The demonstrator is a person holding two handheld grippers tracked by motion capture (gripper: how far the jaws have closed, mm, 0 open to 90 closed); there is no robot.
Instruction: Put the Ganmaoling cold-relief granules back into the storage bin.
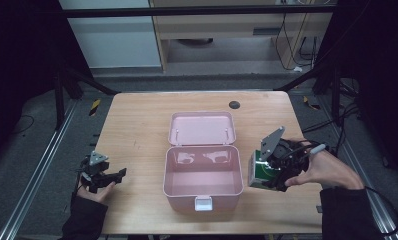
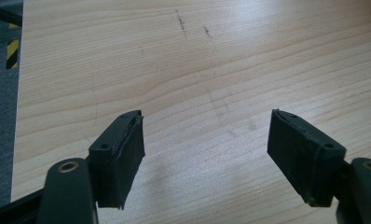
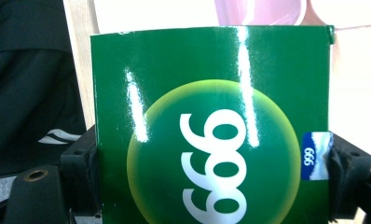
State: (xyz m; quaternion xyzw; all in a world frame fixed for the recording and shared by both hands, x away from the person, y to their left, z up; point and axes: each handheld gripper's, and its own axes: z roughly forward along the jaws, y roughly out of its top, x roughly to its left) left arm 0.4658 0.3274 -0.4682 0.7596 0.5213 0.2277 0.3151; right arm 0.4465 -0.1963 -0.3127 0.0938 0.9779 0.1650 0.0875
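A pink box (image 1: 203, 177) stands open in the middle of the wooden table (image 1: 137, 125), its lid (image 1: 201, 128) leaning back. To its right my right gripper (image 1: 265, 172) is shut on a green carton (image 1: 261, 173) held above the table. In the right gripper view the green carton (image 3: 211, 130), printed with white "999" in a yellow-green circle, sits squeezed between the two black pads (image 3: 81, 172). My left gripper (image 1: 109, 178) rests low at the table's front left, open, with bare wood between its pads (image 2: 123, 156).
A dark round grommet (image 1: 234, 105) sits at the table's far edge. Metal frame rails (image 1: 37, 170) run along both sides of the table. A cabinet (image 1: 227, 25) and cables stand beyond the far edge.
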